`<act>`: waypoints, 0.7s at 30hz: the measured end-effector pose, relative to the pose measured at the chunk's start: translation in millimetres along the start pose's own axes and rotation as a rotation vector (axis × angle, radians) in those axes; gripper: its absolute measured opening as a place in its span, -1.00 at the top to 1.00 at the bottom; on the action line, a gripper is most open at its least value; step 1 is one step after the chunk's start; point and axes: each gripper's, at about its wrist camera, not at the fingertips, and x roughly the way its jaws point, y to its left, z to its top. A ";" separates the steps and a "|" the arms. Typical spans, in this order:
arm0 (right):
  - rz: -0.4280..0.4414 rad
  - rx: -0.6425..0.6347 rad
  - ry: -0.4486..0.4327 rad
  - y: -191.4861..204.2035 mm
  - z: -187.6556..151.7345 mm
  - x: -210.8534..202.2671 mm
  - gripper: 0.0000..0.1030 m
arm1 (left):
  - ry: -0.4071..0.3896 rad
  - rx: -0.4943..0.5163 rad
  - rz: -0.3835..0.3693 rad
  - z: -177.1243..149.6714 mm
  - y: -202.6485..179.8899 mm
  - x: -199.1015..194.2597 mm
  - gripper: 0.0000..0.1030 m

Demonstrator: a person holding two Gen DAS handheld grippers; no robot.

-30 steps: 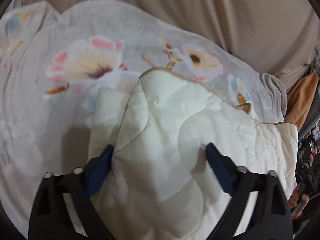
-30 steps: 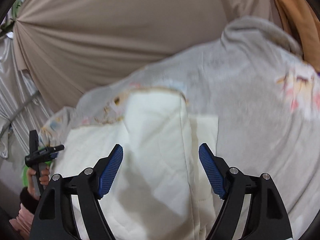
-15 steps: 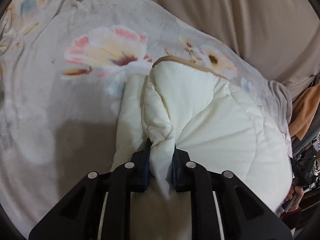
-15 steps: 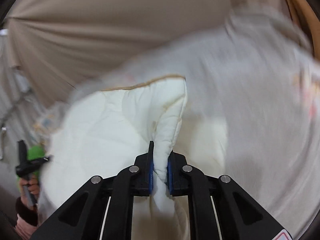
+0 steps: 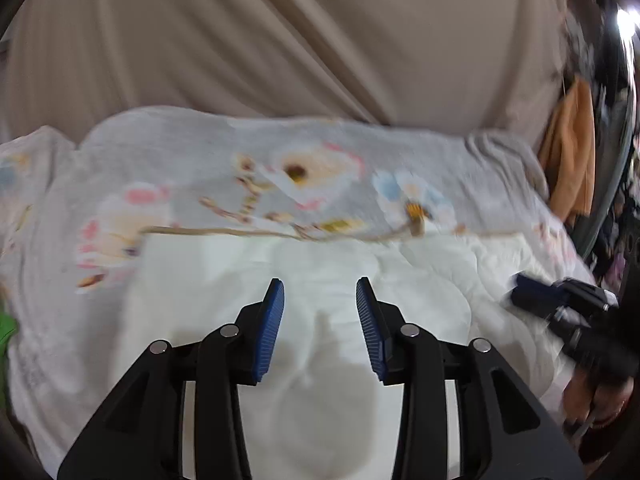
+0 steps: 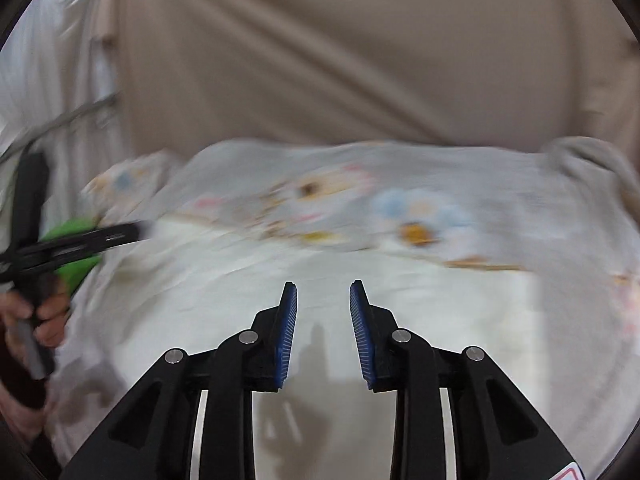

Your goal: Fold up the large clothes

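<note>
A large cream quilted cloth [image 5: 224, 280] with a tan edge lies folded flat on a grey floral blanket [image 5: 304, 164]; it also shows in the right wrist view [image 6: 440, 320]. My left gripper [image 5: 320, 292] is open and empty above the cream cloth. My right gripper [image 6: 323, 292] is open and empty above the same cloth. The right gripper also shows at the right edge of the left wrist view [image 5: 560, 308]. The left gripper also shows at the left edge of the right wrist view [image 6: 60, 244].
A beige sofa back [image 5: 280, 40] rises behind the blanket. An orange cloth [image 5: 572, 148] hangs at the far right. A green object [image 6: 76, 248] sits at the left by the blanket's edge.
Both grippers had shut on folds of the cream cloth. Now both have let go and opened, and the cloth lies spread flat. Both views have tilted up toward the sofa back.
</note>
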 end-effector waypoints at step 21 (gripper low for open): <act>-0.324 0.299 0.093 -162.3 -5.4 22.5 0.83 | 0.039 -0.135 0.231 10.9 95.9 51.2 0.17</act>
